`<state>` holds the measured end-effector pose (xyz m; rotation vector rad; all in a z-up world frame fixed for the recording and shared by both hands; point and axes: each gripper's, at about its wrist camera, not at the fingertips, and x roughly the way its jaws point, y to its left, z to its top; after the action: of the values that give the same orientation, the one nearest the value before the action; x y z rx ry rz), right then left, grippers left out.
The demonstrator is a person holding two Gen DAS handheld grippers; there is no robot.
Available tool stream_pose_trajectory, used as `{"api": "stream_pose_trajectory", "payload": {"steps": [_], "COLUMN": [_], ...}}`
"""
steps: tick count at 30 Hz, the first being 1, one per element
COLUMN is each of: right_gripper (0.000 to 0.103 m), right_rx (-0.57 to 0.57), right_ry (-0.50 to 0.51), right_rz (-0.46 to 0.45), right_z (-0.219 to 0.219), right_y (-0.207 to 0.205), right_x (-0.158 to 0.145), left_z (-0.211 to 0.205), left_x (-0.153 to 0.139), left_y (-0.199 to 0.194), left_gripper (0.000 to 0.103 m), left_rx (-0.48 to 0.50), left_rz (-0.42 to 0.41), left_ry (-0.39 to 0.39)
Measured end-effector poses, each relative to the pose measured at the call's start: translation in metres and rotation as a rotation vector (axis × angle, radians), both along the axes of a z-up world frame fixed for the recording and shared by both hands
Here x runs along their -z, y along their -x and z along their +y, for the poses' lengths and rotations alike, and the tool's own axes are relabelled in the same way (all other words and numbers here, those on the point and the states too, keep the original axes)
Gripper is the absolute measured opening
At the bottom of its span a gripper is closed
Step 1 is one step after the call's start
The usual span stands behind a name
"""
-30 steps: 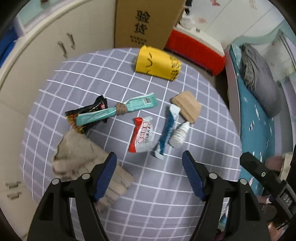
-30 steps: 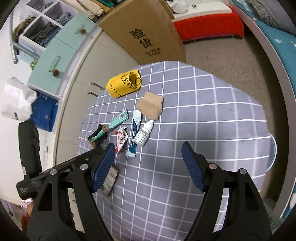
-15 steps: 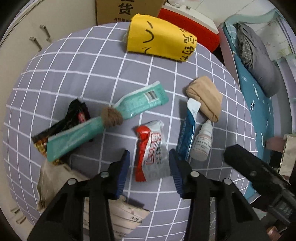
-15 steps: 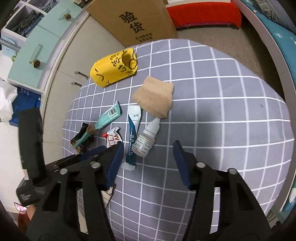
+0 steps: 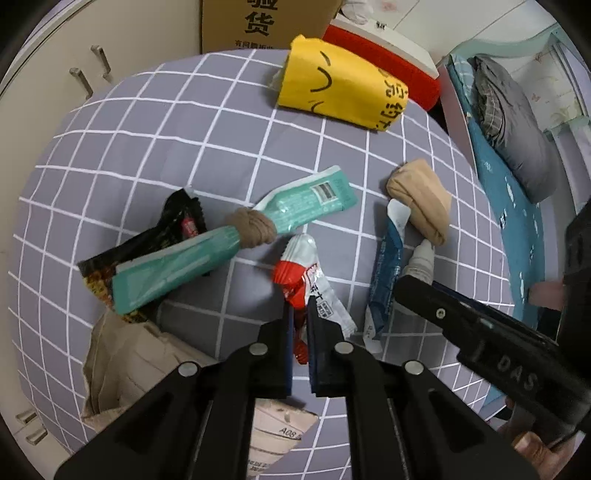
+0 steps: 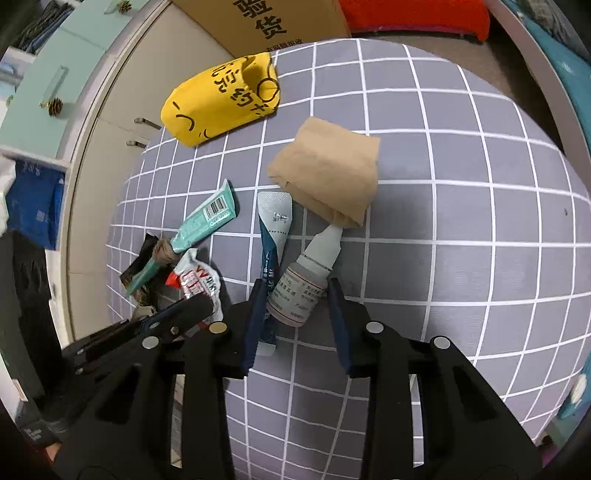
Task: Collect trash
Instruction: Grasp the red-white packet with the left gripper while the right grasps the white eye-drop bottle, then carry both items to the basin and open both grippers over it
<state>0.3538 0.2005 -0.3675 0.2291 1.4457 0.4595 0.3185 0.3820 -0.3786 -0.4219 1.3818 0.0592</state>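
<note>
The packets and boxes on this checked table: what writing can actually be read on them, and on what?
"验货" on the cardboard box; the smaller line beneath is cut off.
"A08" on the paper label at the near edge; the rest is unreadable.
"DAS" on the black tool arm.
Black characters on the yellow bag: distorted, not readable.
Dropper bottle, red-and-white wrapper, teal packet: print too small.

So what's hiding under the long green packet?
Under the long green packet lies a black snack wrapper, sticking out at both sides. Its middle is covered. A brown knot is tied around the packet.
</note>
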Motion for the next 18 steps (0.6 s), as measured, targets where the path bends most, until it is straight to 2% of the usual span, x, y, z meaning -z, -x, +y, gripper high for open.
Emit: {"api": "stream_pose_trajectory", "payload": {"steps": [5,10,14,18], "right_gripper": [0.033,0.032,0.028,0.027], "right_rx": [0.023,0.029,0.024,0.009], "right_ry": [-0.046,-0.091,-0.138,-0.142], "right_rz": [0.019,-0.002,-0.027,-0.045], "right_z": [-0.017,-0.041,-0.063,-0.084], "right_y": [0.002,0.009,0.018,0.023], "right_x": [-0.004,-0.020,-0.036,-0.044], "left_z": [0.005,-0.005,-0.033,-0.064], "left_x": [-0.017,-0.039,-0.066,-0.082], "left_y": [0.011,0.016,0.020,0.023], "left_gripper": [0.006,0.006,0.006,0.006], "left_rx": [-0.030,-0.059,-0.027,-0.015], "left_rz": [-0.025,-0.049,-0.089,-0.116], "left_ry": [0.018,0.025,0.003,-0.048]}}
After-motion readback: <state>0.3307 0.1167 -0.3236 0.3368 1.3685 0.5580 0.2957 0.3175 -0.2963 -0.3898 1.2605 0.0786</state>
